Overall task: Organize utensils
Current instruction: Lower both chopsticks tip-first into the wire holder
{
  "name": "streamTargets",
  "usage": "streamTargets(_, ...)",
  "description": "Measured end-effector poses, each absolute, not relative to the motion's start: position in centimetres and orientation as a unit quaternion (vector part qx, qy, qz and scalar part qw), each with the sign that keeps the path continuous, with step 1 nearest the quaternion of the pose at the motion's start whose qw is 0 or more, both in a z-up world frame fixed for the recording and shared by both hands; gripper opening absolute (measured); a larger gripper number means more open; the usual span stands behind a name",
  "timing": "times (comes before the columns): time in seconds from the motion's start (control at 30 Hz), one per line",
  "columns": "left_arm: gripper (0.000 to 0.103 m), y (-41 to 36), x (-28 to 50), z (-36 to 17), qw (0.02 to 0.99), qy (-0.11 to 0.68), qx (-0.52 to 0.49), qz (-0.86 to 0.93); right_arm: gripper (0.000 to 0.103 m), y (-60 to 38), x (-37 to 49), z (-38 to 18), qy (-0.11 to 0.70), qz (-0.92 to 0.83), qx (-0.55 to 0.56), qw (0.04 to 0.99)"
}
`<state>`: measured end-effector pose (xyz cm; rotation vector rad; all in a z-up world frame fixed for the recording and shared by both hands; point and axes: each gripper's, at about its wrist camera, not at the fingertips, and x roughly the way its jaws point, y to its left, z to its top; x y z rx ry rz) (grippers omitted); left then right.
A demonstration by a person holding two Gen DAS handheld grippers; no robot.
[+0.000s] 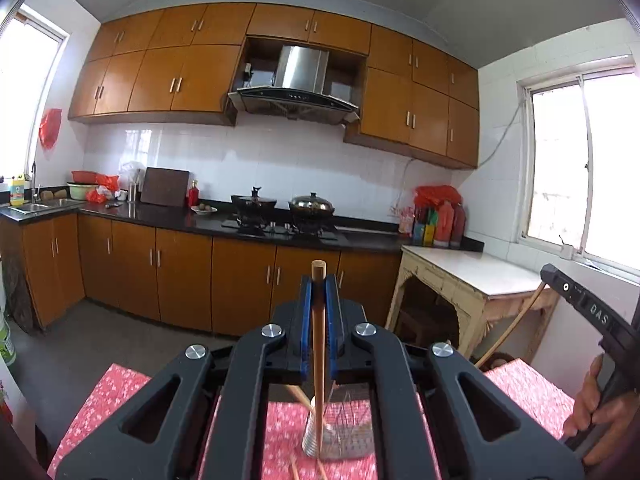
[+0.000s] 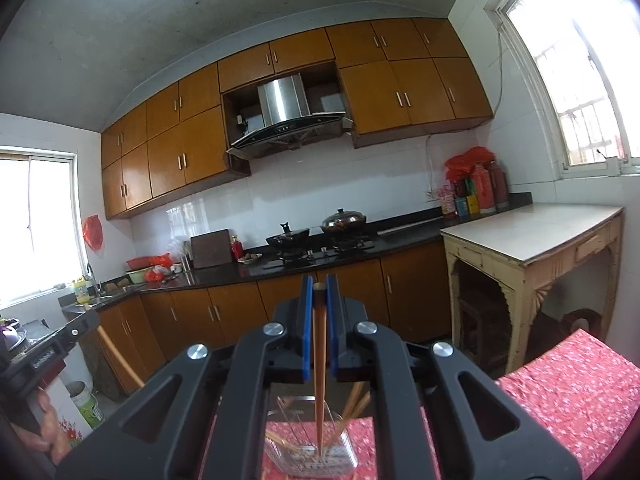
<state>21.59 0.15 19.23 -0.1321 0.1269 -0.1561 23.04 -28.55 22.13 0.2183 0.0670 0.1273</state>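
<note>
Wooden chopstick (image 1: 319,320) in each hand-held gripper (image 1: 319,280) — wire basket (image 1: 344,436) below

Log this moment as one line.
left hand-held gripper: shut on chopstick | right hand-held gripper: shut on chopsticks | both above wire basket | red tablecloth

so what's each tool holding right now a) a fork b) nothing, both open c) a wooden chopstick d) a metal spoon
c: the left tool is shut on a wooden chopstick, and the right tool is shut on another chopstick, each hanging down toward the wire basket on the red cloth.
</note>
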Motion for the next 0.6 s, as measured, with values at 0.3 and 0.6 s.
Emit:
streamTargets(0.3, 0.006, -2.4, 26.0, 19.1, 0.994, 0.051, -0.071, -0.061, 0.008, -25.9, 28.6, 21.5, 0.047, 0.068, 0.104, 0.991)
streamTargets(0.6, 0.006, -3.4, 29.9, 15.2, 0.992, 0.094, -0.069, -0.054, 0.008, -24.4, 33.7, 17.0, 0.103, 0.069, 0.099, 0.987)
